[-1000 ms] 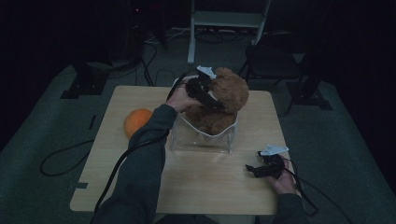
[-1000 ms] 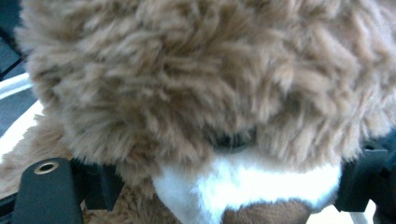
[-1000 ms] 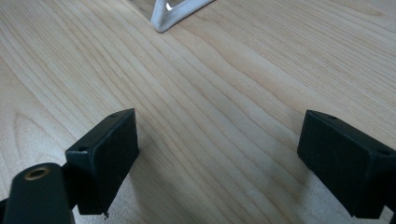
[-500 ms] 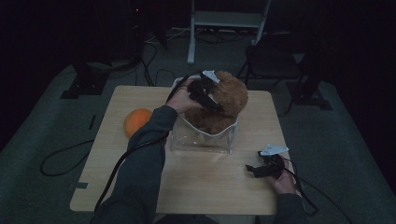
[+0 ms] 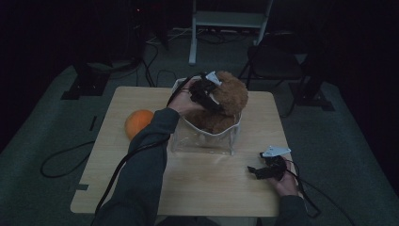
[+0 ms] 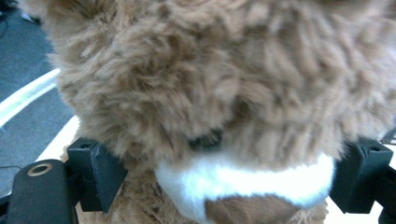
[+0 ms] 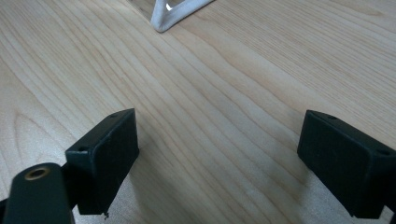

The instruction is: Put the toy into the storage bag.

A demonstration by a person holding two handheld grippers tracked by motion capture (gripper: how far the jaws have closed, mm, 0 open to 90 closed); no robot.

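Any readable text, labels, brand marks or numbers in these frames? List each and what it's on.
None readable. The brown plush bear, clear plastic box, orange ball, light wooden table and both black grippers, left gripper and right gripper, show no lettering.

plush bear (image 5: 231, 96): shaggy tan-brown fur, white band under a dark mark
ball (image 5: 138, 123): plain orange
table (image 5: 216, 188): pale wood with fine streaked grain
container (image 5: 202, 139): clear, white rim
left gripper (image 5: 211, 100): black, grey plate
right gripper (image 7: 219, 158): matte black jaws
sleeve (image 5: 141, 174): dark grey-green
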